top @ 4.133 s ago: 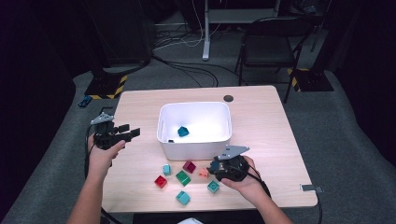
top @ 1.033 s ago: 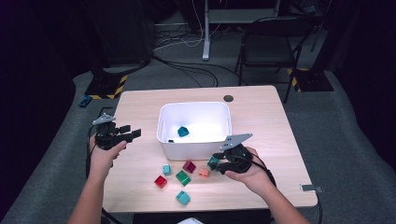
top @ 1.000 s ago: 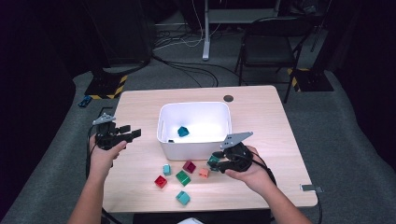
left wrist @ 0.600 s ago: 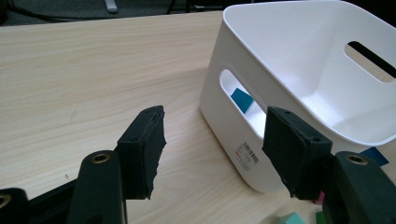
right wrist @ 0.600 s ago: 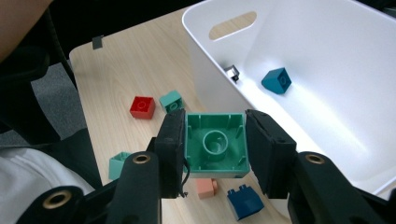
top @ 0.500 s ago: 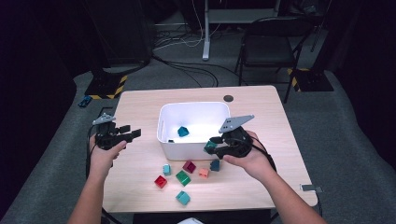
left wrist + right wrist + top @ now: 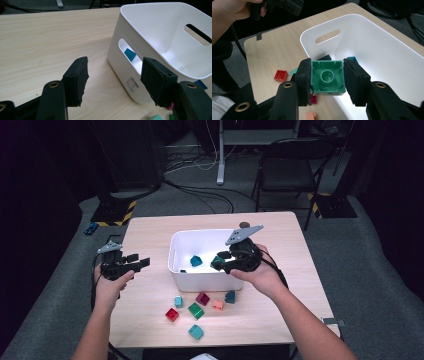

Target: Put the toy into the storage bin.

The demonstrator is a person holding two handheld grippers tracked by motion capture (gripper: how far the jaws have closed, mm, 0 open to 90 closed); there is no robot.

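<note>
Transport step in hand; right tongs (image 7: 327, 80) pinching green brick (image 7: 327, 78) above white bin (image 7: 387, 55) rim; next, spread over bin; left tongs (image 7: 113, 80) spread, idle.

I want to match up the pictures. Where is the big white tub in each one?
High view: the white tub sits mid-table, between the two hands.
Left gripper view: it is at upper right, beyond the open jaws.
Right gripper view: it runs from centre to the right edge, behind the held green block.
Shared landmark: the tub's handle slot.
</note>
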